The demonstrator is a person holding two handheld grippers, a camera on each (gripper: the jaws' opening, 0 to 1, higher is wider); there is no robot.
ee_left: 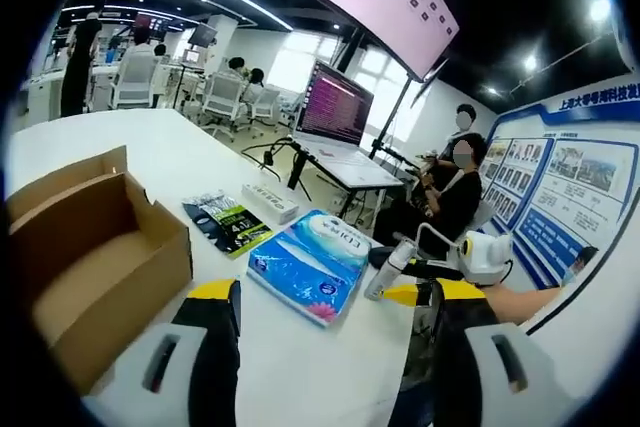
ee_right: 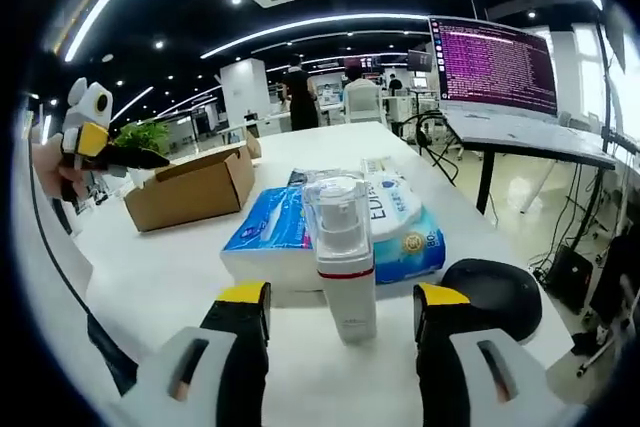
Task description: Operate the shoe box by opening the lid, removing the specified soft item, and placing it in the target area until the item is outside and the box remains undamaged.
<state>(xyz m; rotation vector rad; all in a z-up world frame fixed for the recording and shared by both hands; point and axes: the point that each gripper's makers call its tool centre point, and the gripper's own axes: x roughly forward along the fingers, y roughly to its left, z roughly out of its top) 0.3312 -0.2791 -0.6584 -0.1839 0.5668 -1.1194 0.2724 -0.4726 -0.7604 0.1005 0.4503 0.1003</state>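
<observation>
**Box open on the bench, both grippers hanging free**

Left gripper view: the left gripper (ee_left: 335,307) hovers over the white bench (ee_left: 300,377), yellow-tipped jaws spread apart with nothing between them. Off to its left sits the cardboard shoe box (ee_left: 95,257), lid flap tipped up and back, the brown inside showing. Just ahead of the jaws lies the blue soft tissue pack (ee_left: 312,262), flat on the bench and outside the box. Beside it, a dark packet (ee_left: 228,222) with green print, then a small white box (ee_left: 270,201) further along. A white spray bottle (ee_left: 388,269) stands near the bench's edge.

Over to the right gripper view: the right gripper (ee_right: 342,312) is wide apart too, the spray bottle (ee_right: 343,247) standing upright between its jaw tips, not pinched. The tissue pack (ee_right: 270,237) lies right behind it, the shoe box (ee_right: 195,187) well back. The left gripper (ee_right: 95,142) shows at far left, raised above the bench in a hand (ee_right: 50,162).
</observation>
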